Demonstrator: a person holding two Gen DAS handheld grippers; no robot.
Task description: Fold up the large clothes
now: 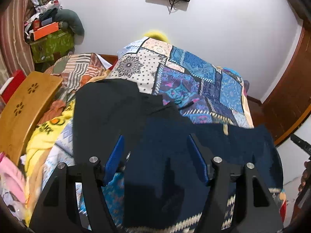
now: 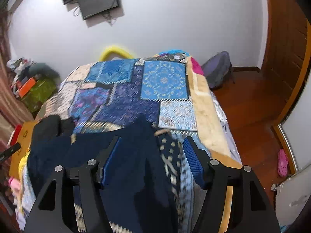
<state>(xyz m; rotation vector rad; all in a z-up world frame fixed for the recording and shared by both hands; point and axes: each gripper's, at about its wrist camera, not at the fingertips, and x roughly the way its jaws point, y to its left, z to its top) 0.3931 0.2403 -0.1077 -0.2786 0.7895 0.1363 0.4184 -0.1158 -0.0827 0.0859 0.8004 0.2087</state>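
Two grippers hang over the near edge of the bed, and both stand wide with nothing pinched. Between the blue pads of the left gripper (image 1: 156, 155) lies the dark navy garment (image 1: 175, 155), spread flat and running out past both fingertips; its cloth looks to sit below the pads, not between them, though I cannot tell whether they brush it. The right gripper (image 2: 150, 156) is spread just as wide, with a navy flap of the same garment (image 2: 124, 159) under its left finger and the patterned bedcover (image 2: 180, 170) under its right one.

Beyond the left gripper's fingertips a black garment (image 1: 108, 101) lies touching, perhaps overlapping, the navy one. Farther off the patchwork quilt (image 1: 194, 77) covers the bed up to the white wall (image 1: 213, 29), with a wooden board (image 1: 25, 106) and a heap of loose clothes (image 1: 40, 136) off to the left of the left fingers.

As a judgement, the risks are these: navy on black gives little contrast, so a grasp aimed at an edge may close on both garments at once, or on the quilt beneath, and drag the wrong layer. If the two grippers take hold at uneven points, the fold will likely skew or bunch. A lift pulled toward the left could also sweep cloth into the loose heap.
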